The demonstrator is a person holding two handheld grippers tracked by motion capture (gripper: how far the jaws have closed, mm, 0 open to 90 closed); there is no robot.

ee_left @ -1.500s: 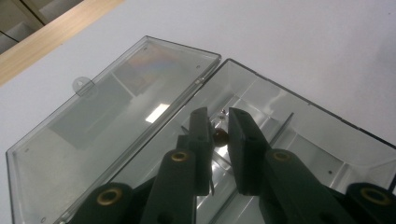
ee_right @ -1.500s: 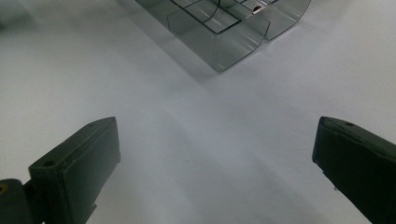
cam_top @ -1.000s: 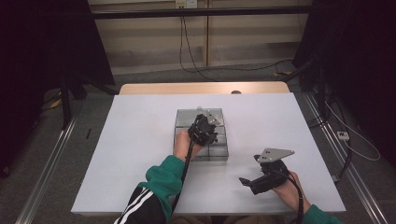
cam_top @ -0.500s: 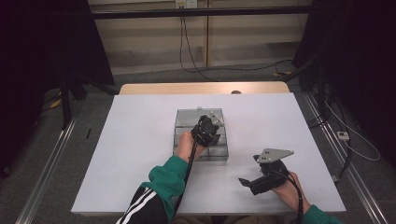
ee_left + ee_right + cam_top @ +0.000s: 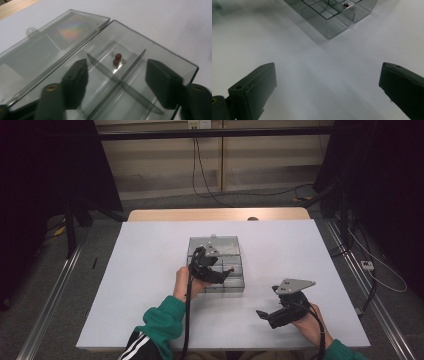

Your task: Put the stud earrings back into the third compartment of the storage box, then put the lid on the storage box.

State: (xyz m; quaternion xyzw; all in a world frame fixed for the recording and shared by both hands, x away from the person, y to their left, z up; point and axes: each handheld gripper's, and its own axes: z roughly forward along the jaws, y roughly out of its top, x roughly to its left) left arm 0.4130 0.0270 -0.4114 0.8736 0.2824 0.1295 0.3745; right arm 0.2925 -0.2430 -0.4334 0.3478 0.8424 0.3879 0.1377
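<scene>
The left gripper point(image 5: 226, 271) has drawn back toward the person's side of the clear compartment box point(image 5: 235, 245): in the high view 1 second ago it sat over the box's middle, and now it hangs over the near compartments. Its jaws, which were nearly together, have just been opening and now stand apart with nothing between them. In the left gripper view 2 small dark red beads point(image 5: 117, 59) lie loose in a compartment beyond the pads point(image 5: 161, 83).
</scene>
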